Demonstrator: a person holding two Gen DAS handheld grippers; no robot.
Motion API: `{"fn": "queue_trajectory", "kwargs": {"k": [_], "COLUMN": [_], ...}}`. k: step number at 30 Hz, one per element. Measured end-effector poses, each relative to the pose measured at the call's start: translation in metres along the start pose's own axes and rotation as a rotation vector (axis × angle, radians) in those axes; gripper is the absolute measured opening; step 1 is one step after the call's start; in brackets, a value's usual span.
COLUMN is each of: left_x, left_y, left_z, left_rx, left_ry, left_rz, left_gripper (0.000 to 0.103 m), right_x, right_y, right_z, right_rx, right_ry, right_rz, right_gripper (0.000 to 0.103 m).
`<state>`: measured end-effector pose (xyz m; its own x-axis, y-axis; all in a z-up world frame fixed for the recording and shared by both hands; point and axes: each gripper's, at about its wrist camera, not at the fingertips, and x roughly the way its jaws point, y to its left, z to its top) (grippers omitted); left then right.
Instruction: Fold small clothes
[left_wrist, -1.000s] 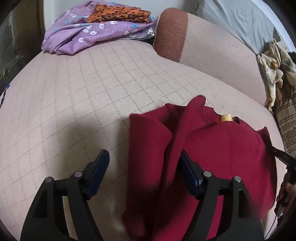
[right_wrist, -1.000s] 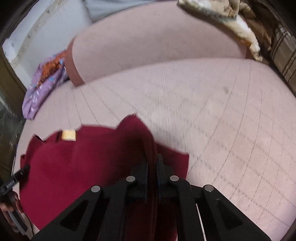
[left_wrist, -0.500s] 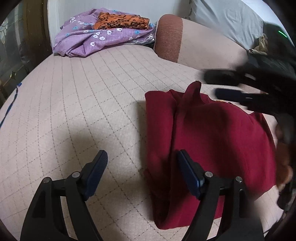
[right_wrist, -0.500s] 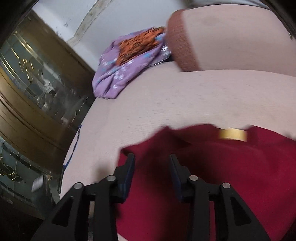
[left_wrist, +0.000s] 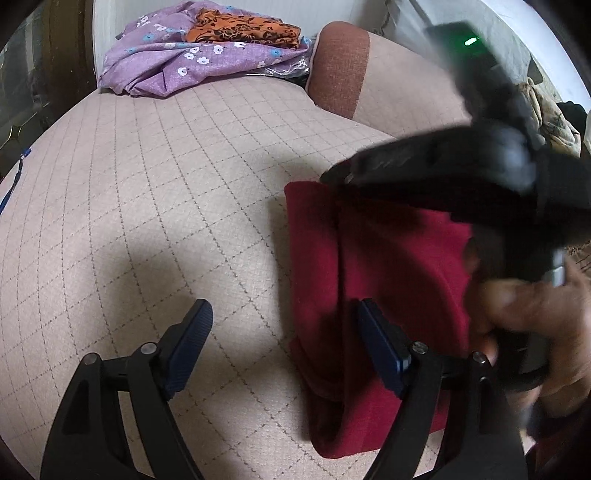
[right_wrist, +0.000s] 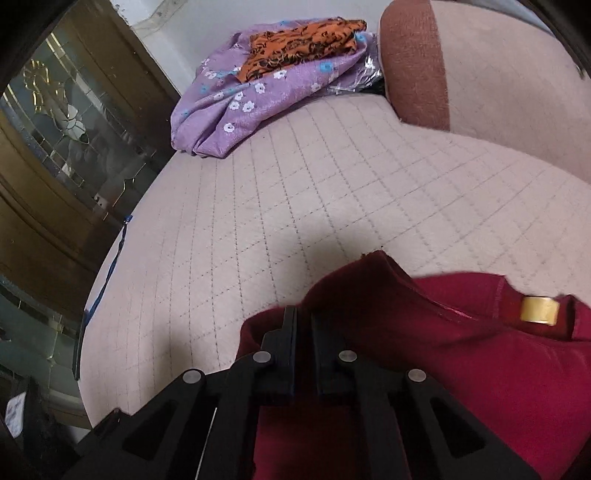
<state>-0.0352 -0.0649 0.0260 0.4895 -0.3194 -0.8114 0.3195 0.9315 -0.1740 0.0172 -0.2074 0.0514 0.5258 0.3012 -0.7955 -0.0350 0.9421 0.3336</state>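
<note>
— What changed?

— Since a moment ago my right tongs (right_wrist: 303, 325) have swung across the red garment (left_wrist: 391, 266) and closed again on a raised fold near its far edge. I judge I'm carrying that flap over.

— And the left?

— My left tongs (left_wrist: 284, 343) hover spread wide, empty, their right finger above the garment's left edge, ready to pin it.

— Beyond them?

— Quilted bed cover (right_wrist: 332, 177), then a purple floral cloth (right_wrist: 258, 92) with an orange one (right_wrist: 303, 40) on top.
</note>
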Motion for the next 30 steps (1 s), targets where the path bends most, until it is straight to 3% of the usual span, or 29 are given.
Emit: {"fn": "queue_trajectory", "kwargs": {"k": [3,5,9,14,20,23,27,30], "left_x": [0.001,0.001,0.001,0.001,0.004,0.007,0.005,0.004], "left_y": [0.002,0.003,0.003,0.002,0.001,0.001,0.002,0.001], "left_z": [0.0,-0.001,0.0,0.0,0.001,0.001,0.0,-0.001], "left_rx": [-0.009,-0.009,-0.011,-0.01,0.001,0.0,-0.004,-0.005], "left_ry": [0.005,0.006,0.003,0.0,0.003,0.014,0.009,0.007], "left_rz": [-0.005,-0.006,-0.005,0.001,0.001,-0.001,-0.003,0.0], "left_gripper": [0.081,0.081,0.082,0.082,0.082,0.083,0.083,0.083], "right_x": [0.02,0.019,-0.023,-0.052,-0.003,-0.001,-0.031,-0.081], "right_y": [0.002,-0.003,-0.021,-0.038,-0.062,-0.06,-0.07,-0.098], "right_z": [-0.005,-0.009,-0.018,-0.029,-0.025,-0.025,-0.034,-0.056], "right_rx": [-0.014,0.002,0.051,0.021,0.072,0.05,0.075,0.054], "right_ry": [0.034,0.031,-0.04,-0.121,-0.065,-0.12,-0.126,-0.194], "right_rz": [-0.026,-0.001,0.099,0.003,-0.065,-0.071,-0.027,-0.102], "right_gripper": [0.008,0.014,0.036,0.034,0.03,0.03,0.033,0.034]}}
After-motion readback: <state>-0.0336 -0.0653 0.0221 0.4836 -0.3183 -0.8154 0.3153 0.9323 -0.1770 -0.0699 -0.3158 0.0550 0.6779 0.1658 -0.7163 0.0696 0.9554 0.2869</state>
